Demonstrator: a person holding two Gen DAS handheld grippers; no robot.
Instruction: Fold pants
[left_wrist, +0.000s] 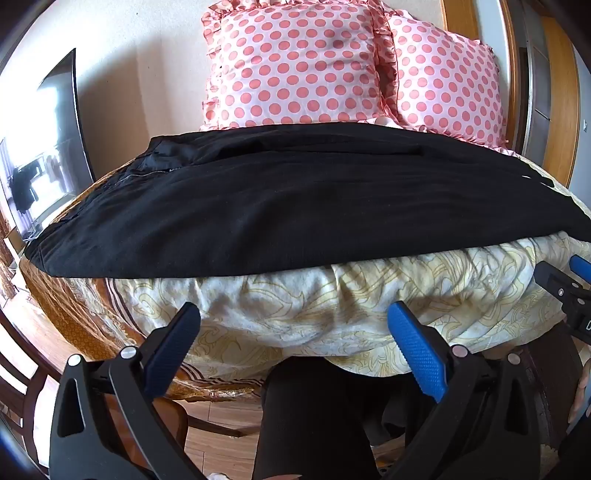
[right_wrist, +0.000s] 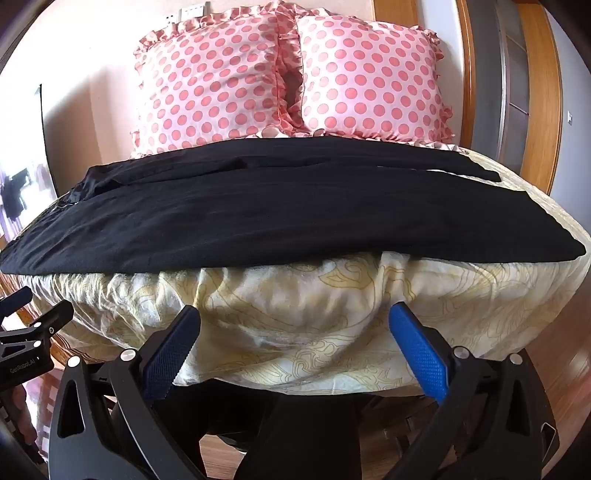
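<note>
At the near edge of the bed, both grippers hang spread wide with nothing between the pads. Left gripper (left_wrist: 293, 314): blue pads at 7 and 5 o'clock of its own view, jaws fully apart, only the cream patterned bedcover (left_wrist: 332, 295) showing in the gap (no contact with cloth visible). Right gripper (right_wrist: 294, 314): same pose, jaws wide apart, empty, aimed at the bedcover's hanging front fold. Each unit shows in the other's camera: the right one clips in at 3 o'clock of the left view, the left one at 9 o'clock of the right view, so they sit side by side, apart.

Outward from the fingers: the black pants (left_wrist: 295, 206) lie flat across the top of the bed, long axis running 9 to 3 o'clock, well clear of both grippers. Waist end with zipper (left_wrist: 151, 174) sits toward 10 o'clock in the left view; the leg ends reach 3 o'clock. Near hem line rests right at the bed's front edge.

Beyond the pants, at 12 o'clock, two pink polka-dot pillows (left_wrist: 299, 66) stand side by side against the wall (ruffled edges touching). A dark screen (left_wrist: 48, 147) sits at 9 o'clock in the left view, a wooden door frame (right_wrist: 539, 92) at 2 o'clock in the right. A dark-clad leg (left_wrist: 314, 424) of the person shows at 6 o'clock, below the left gripper.
</note>
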